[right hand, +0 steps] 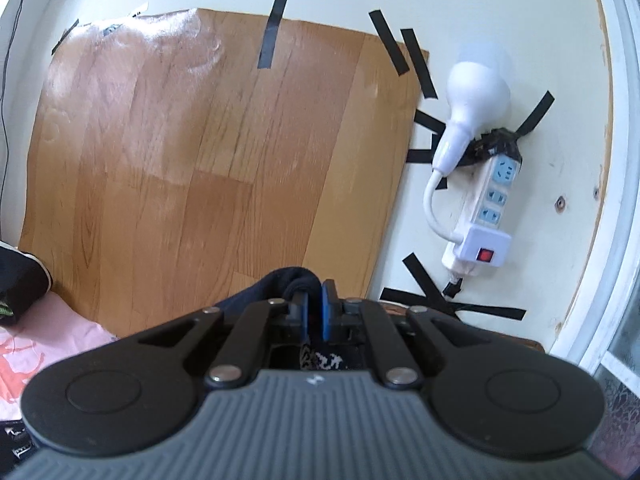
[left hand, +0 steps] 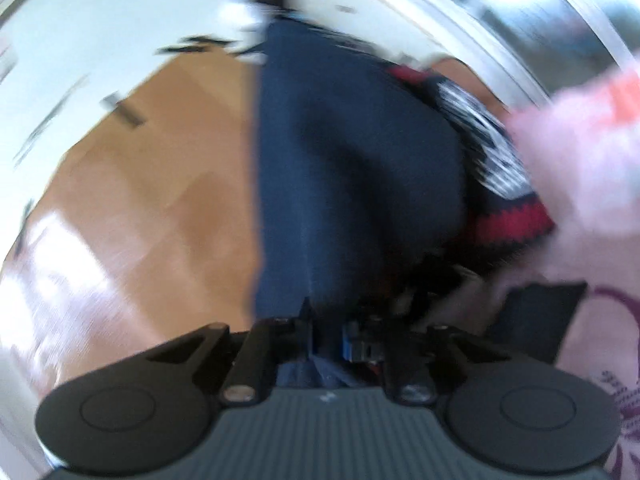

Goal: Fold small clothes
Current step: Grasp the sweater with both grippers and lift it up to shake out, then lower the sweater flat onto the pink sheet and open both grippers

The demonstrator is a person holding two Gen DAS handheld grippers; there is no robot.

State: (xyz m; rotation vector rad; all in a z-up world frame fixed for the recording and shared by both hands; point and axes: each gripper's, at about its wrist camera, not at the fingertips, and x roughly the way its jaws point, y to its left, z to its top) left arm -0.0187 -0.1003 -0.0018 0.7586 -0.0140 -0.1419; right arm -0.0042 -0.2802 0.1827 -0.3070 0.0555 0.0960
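Both the left gripper [left hand: 326, 332] and the right gripper [right hand: 314, 312] were clamped on the navy garment [left hand: 340, 160], probably spreading it for folding.

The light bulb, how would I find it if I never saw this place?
Find the wooden mat taped to the white wall. Right of it sits a white power strip. The bulb stands above it, the only round white thing there.

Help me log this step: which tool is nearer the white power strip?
Right. The right tool, shut on navy cloth, has the power strip just ahead to its right; the left tool's view doesn't show it.
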